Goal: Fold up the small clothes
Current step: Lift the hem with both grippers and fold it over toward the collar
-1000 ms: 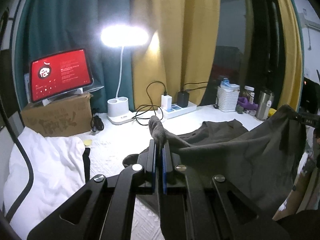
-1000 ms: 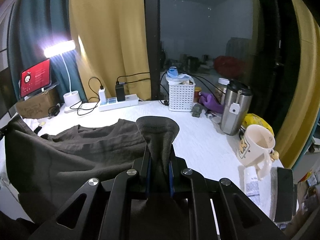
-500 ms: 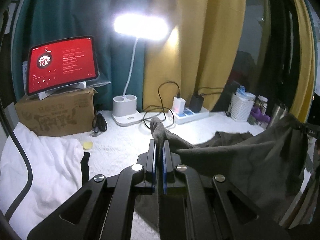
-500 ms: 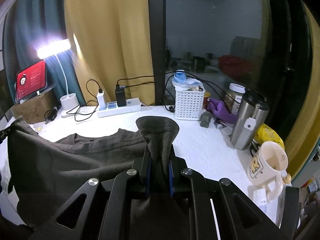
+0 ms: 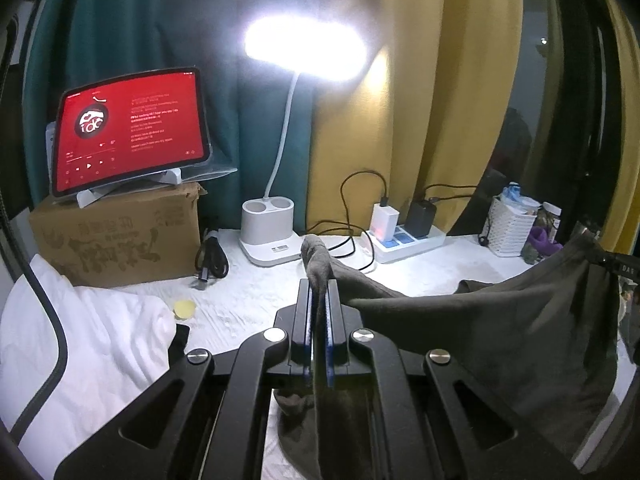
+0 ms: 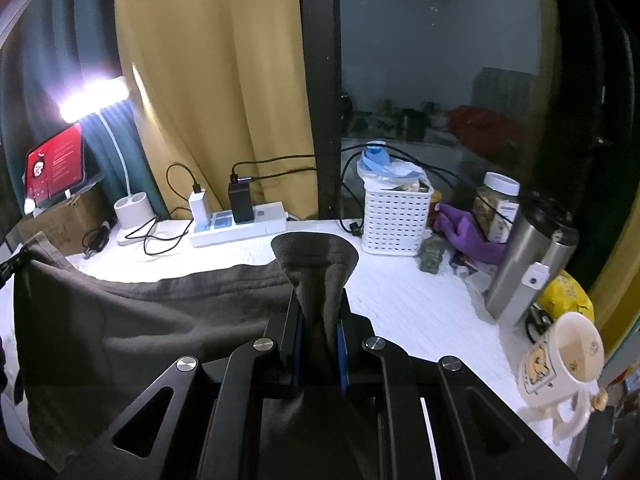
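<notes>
Hanging between both tools, dark garment (image 5: 500,340), left tool (image 5: 319,300) and right tool (image 6: 320,312) each clamped on it

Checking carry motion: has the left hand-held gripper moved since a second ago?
Yes. The left hand-held gripper, shut on the grey garment, has moved toward the back of the table: the desk lamp and tablet now look bigger and nearer.

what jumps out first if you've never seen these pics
The lit lamp glares at the back of the white table, with a red tablet on a box to its left. In front, a dark garment hangs stretched between the left gripper and right gripper, each clamped on a corner.
</notes>
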The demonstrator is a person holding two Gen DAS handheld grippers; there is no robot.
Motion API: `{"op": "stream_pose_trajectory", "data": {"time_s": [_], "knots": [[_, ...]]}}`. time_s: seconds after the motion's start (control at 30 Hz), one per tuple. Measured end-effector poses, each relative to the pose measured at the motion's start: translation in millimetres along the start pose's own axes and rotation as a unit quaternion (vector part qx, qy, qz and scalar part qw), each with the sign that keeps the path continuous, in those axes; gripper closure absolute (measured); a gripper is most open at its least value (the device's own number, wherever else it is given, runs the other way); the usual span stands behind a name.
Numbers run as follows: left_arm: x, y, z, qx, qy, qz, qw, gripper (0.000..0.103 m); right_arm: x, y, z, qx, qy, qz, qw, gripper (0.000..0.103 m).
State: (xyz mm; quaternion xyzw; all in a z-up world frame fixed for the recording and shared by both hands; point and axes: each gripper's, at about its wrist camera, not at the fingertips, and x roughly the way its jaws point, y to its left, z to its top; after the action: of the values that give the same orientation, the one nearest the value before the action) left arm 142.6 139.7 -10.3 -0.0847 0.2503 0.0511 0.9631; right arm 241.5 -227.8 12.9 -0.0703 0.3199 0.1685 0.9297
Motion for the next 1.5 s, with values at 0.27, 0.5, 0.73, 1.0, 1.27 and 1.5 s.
{"op": "stream_pose_trajectory", "data": {"time_s": [0.27, 0.5, 0.73, 1.0, 1.27, 1.5], "knots": [[40, 8, -2, 0.001, 0.024, 0.014, 0.9996, 0.099, 53, -4, 7, 0.002, 0.021, 0.013, 1.000, 0.090], [77, 14, -11, 0.007, 0.057, 0.032, 0.9978, 0.099, 107, -9, 5, 0.012, 0.057, 0.023, 0.998, 0.090], [114, 23, -31, 0.014, 0.119, 0.056, 0.9912, 0.099, 161, -9, -5, 0.011, 0.112, 0.015, 0.994, 0.090], [137, 32, -55, 0.009, 0.186, 0.067, 0.9803, 0.095, 192, -12, -16, -0.007, 0.154, -0.010, 0.988, 0.075], [131, 39, -60, 0.013, 0.189, 0.082, 0.9785, 0.093, 174, -44, -9, 0.014, 0.130, -0.066, 0.989, 0.044], [114, 44, -52, 0.006, 0.170, 0.111, 0.9792, 0.093, 136, -70, 1, 0.030, 0.091, -0.086, 0.992, 0.044]]}}
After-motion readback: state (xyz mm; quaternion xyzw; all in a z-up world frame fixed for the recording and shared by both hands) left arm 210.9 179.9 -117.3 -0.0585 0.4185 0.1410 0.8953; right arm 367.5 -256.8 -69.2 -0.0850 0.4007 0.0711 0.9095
